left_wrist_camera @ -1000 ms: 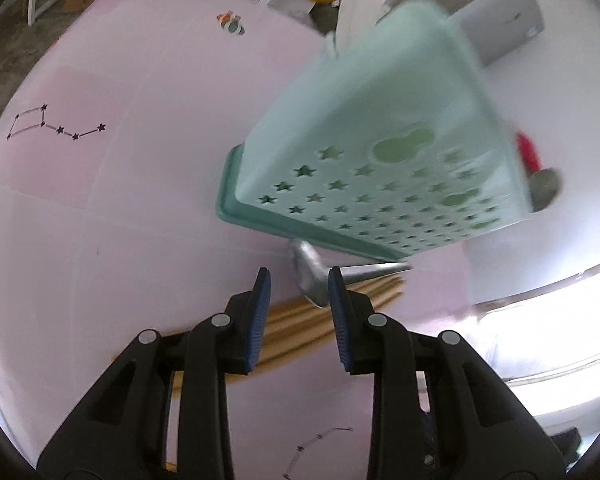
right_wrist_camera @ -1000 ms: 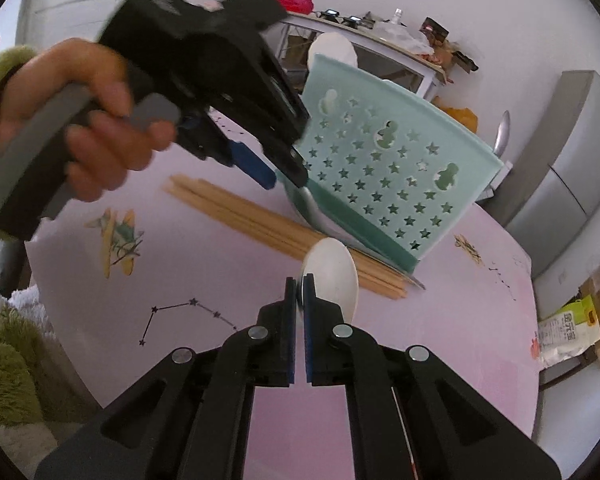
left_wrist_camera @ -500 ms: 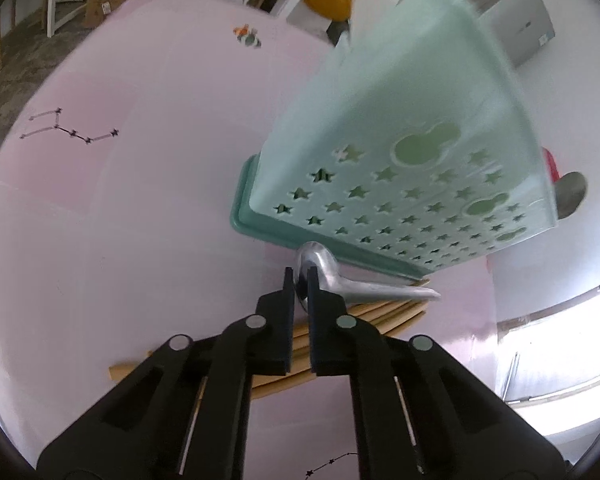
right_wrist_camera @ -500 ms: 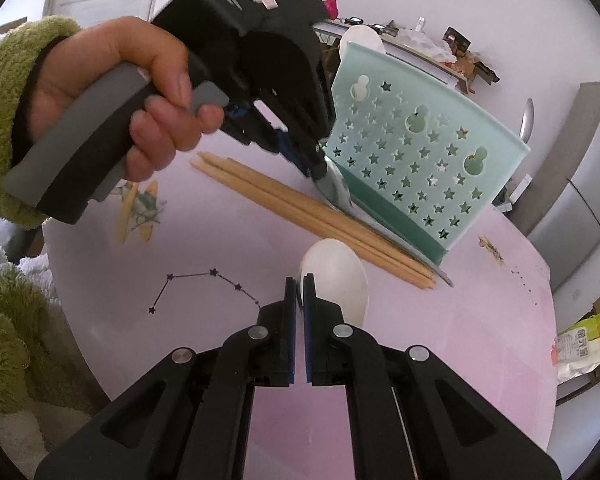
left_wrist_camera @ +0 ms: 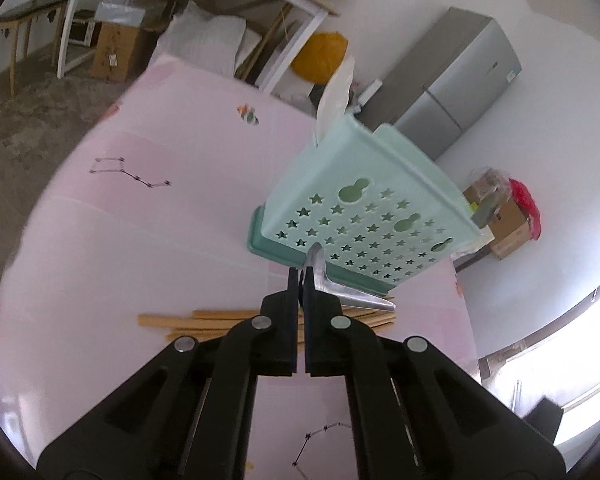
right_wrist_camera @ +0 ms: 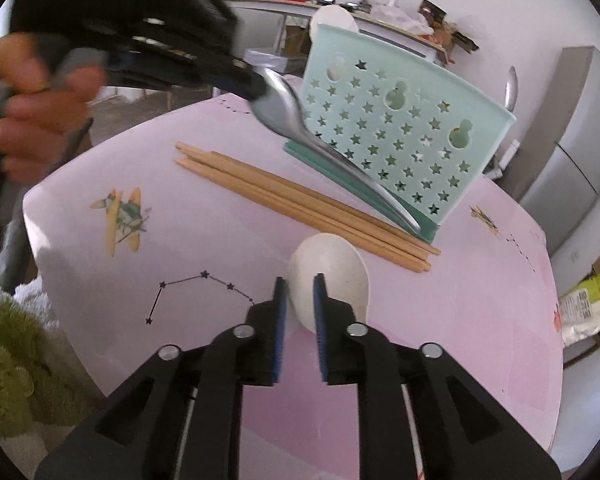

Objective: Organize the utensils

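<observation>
My left gripper point(left_wrist_camera: 300, 276) is shut on the bowl of a metal spoon point(left_wrist_camera: 332, 286) and holds it above the pink table, handle slanting down toward the wooden chopsticks point(left_wrist_camera: 204, 320). The right wrist view shows that left gripper point(right_wrist_camera: 256, 88) with the metal spoon point(right_wrist_camera: 296, 124) in front of the teal star-holed basket point(right_wrist_camera: 400, 128). My right gripper point(right_wrist_camera: 300, 288) is low over a white spoon point(right_wrist_camera: 336, 264) lying on the table. Its jaws are opening, with the spoon's bowl in the gap between them. The chopsticks point(right_wrist_camera: 300, 200) lie in a bundle before the basket point(left_wrist_camera: 364, 208).
A white spoon point(right_wrist_camera: 332, 20) and a metal handle point(right_wrist_camera: 510, 88) stick up out of the basket. A hand point(right_wrist_camera: 40, 120) holds the left gripper at upper left. The pink tablecloth point(right_wrist_camera: 460, 320) carries plane and star prints. A green fluffy cloth point(right_wrist_camera: 8, 360) lies by the table's near left edge.
The left jaws closed on the metal spoon's bowl and lifted it up off the chopsticks. The right jaws, shut before, have parted around the white spoon.
</observation>
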`<state>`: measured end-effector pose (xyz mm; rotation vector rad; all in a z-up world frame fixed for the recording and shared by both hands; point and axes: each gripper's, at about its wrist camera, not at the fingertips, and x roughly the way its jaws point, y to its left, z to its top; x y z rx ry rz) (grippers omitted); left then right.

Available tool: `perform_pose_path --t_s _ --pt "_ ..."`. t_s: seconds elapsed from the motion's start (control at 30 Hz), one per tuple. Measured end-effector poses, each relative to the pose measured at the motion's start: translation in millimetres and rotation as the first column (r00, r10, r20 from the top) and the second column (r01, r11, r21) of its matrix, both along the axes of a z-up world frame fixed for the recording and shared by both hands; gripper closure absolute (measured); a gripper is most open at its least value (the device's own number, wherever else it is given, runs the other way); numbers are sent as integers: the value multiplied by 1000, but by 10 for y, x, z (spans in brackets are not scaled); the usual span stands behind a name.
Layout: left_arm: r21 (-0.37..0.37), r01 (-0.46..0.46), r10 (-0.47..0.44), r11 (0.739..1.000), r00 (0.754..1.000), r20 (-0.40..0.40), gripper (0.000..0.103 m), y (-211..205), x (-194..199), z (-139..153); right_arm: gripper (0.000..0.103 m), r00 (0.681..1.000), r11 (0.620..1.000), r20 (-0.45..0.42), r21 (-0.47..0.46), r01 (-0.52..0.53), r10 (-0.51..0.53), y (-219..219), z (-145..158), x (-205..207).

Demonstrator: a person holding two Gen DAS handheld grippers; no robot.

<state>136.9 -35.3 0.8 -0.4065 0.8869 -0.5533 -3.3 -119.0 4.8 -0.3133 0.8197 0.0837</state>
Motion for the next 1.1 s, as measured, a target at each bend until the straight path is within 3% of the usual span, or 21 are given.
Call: perform_pose_path --t_s 0.23,0.47,0.67,0.77,0.93,1.1 --pt "-40 -48 52 998 994 100 102 349 -276 232 77 995 995 -18 -10 102 -102 39 0 94" --pt "-69 -83 96 994 973 208 102 641 -485 528 77 989 984 -19 -104 145 -148 153 -118 225" --pt "-86 -84 108 993 940 324 102 722 -561 861 94 985 978 -29 -129 165 -170 149 -168 280" --pt "-84 -94 118 992 921 370 102 748 -524 1045 95 985 977 -28 -138 163 -168 144 -166 283" --pt "-27 -111 111 993 873 474 102 695 -398 1354 96 987 977 4 -138 161 -162 134 -95 243" --pt "130 -110 20 985 831 556 102 460 -211 1620 97 983 980 38 -88 180 -177 32 105 218"
